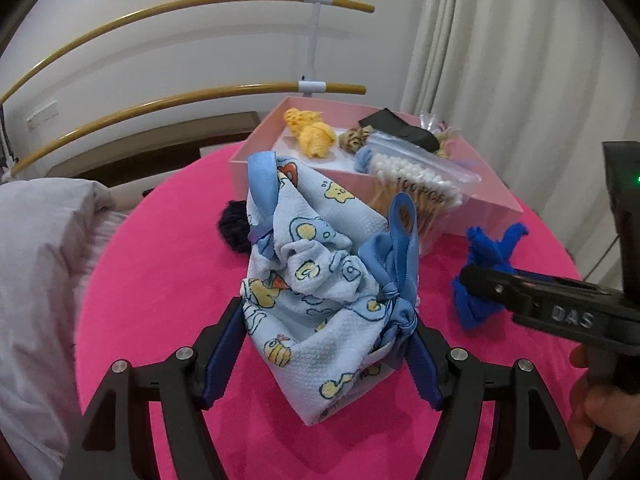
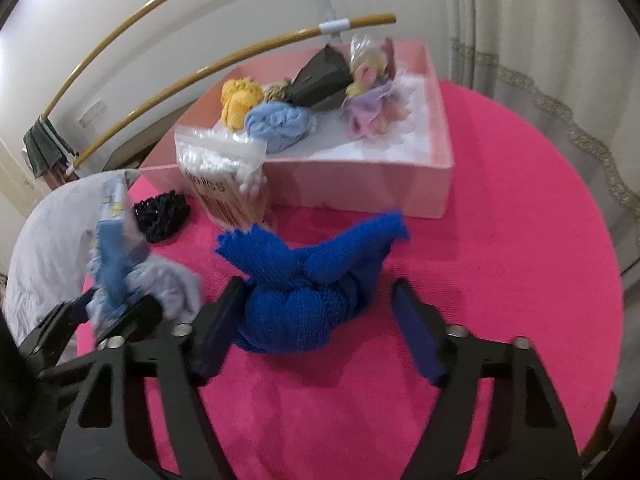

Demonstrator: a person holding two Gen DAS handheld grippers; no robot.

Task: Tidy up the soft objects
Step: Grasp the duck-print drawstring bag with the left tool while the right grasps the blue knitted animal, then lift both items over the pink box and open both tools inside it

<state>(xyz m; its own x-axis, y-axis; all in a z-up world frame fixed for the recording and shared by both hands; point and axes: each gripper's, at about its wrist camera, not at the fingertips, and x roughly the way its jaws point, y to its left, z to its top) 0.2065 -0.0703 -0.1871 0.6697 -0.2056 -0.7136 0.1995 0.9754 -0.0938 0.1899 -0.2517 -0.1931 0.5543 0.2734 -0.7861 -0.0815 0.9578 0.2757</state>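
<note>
Blue knit point(image 2: 304, 280) between right hand-held gripper point(image 2: 320, 328) fingers

- One pink cardboard box point(image 2: 360, 184), far side
- One royal-blue knitted bundle point(image 2: 304, 284), near
- One black knitted scrunchie point(image 2: 160, 216), left
- One clear cotton-swab bag point(image 2: 228, 176)
- One pale-blue printed drawstring pouch point(image 1: 312, 280)

Pink table point(image 2: 500, 260), pink box point(image 2: 360, 180), blue cloth point(image 2: 304, 300)

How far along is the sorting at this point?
Done: yellow yarn, a light blue bundle and pastel pieces lie in the pink box. In hand: the left gripper brackets the drawstring pouch; the open right gripper brackets the blue knit. Left: those two and the black scrunchie.
</note>
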